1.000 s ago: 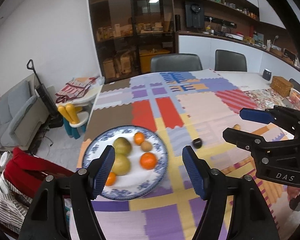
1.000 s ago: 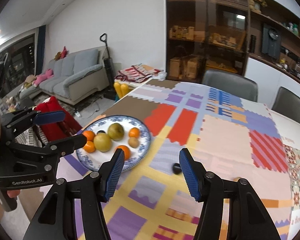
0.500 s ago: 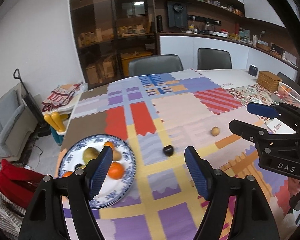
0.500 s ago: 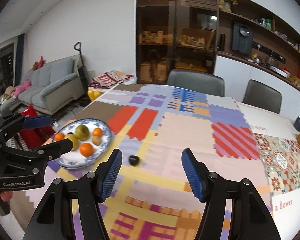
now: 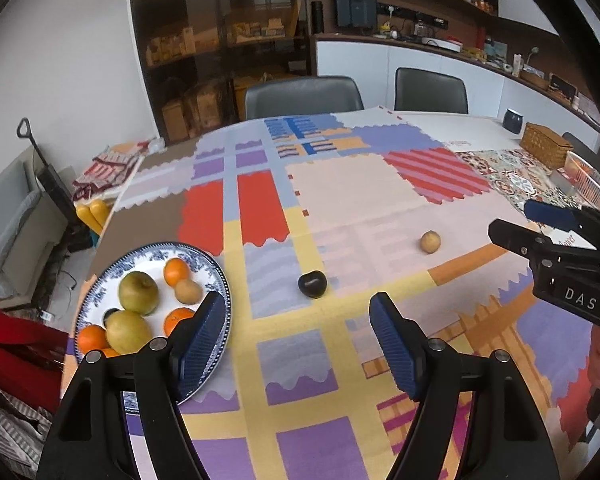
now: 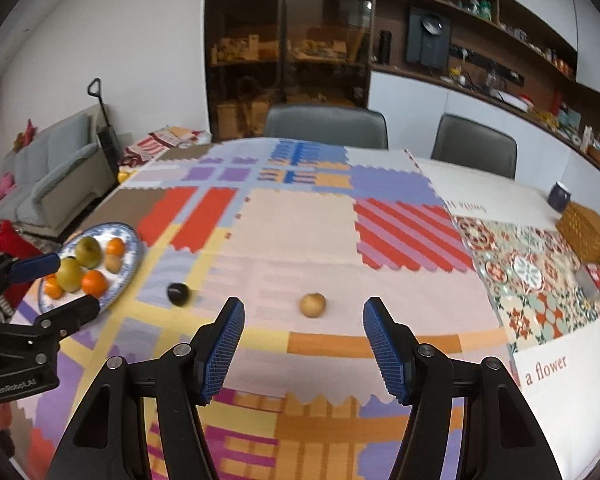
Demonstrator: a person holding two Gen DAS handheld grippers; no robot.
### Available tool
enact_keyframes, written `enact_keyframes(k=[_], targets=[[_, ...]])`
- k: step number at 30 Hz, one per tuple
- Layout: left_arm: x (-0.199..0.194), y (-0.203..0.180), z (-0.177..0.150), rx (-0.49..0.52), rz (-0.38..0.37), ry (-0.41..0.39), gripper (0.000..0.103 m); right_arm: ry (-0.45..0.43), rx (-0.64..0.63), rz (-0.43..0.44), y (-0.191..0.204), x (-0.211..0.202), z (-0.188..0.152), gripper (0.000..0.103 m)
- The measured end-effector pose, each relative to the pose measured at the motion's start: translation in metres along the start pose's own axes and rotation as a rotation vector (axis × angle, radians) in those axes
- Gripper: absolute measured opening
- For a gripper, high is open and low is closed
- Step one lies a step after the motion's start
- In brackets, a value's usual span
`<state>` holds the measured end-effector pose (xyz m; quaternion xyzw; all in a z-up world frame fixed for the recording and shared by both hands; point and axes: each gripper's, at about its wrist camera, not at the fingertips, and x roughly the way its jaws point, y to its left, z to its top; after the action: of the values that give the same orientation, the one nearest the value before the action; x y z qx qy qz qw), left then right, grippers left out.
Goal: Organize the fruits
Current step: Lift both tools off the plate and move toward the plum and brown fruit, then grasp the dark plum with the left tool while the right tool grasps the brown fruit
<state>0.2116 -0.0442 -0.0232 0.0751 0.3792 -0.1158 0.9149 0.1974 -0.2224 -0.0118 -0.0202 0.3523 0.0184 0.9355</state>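
Blue ribbed pads line both pairs of tongs, and nothing lies between either pair. The left tongs [image 5: 298, 344] stand moderately wide apart over the near part of the counter [image 5: 340, 184], which is covered by a patchwork-print cloth in purple, yellow, red and pink [image 5: 340, 360]. The right tongs [image 6: 303, 347] are open to a similar degree and empty too, hanging above the cloth near its front edge.

A blue-and-white patterned china plate [image 5: 216, 276] sits at the counter's left edge, towards the near-left corner. On it lie two round yellow-green pears [image 5: 138, 293], several small orange mandarins [image 5: 177, 271] and a small brown oval fruit [image 5: 188, 291] touching one mandarin; a small dark thing sits partly hidden between the pears. The left tongs' left pad overlaps the plate's rim in the left wrist view.

Two fruits lie loose on the cloth, well apart from each other. A small dark purple round plum [image 5: 312, 283] rests just beside the plate, on its right, beyond the left tongs. A small tan round fruit [image 6: 313, 305] rests nearer the counter's middle, beyond the gap of the right tongs.

A woven wicker basket [image 6: 584, 232] stands at the right edge, with a dark blue mug [image 6: 559, 196] behind it.
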Motion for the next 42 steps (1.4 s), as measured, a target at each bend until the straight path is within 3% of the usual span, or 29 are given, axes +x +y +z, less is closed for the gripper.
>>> enact_keyframes(k=[12,24,37,42], targets=[[0.069,0.007,0.004,-0.123,-0.045,0.087,0.074,0.119,0.064,-0.007,-0.015,0.063,-0.008,0.063],[0.113,0.005,0.004,-0.141,-0.061,0.154,0.069,0.182,0.108,0.026,-0.026,0.111,-0.013,0.060],[0.128,0.004,0.004,-0.162,-0.114,0.193,0.038,0.210,0.135,0.084,-0.026,0.136,-0.011,0.044],[0.128,0.004,0.005,-0.156,-0.124,0.195,0.028,0.233,0.142,0.098,-0.025,0.143,-0.010,0.032]])
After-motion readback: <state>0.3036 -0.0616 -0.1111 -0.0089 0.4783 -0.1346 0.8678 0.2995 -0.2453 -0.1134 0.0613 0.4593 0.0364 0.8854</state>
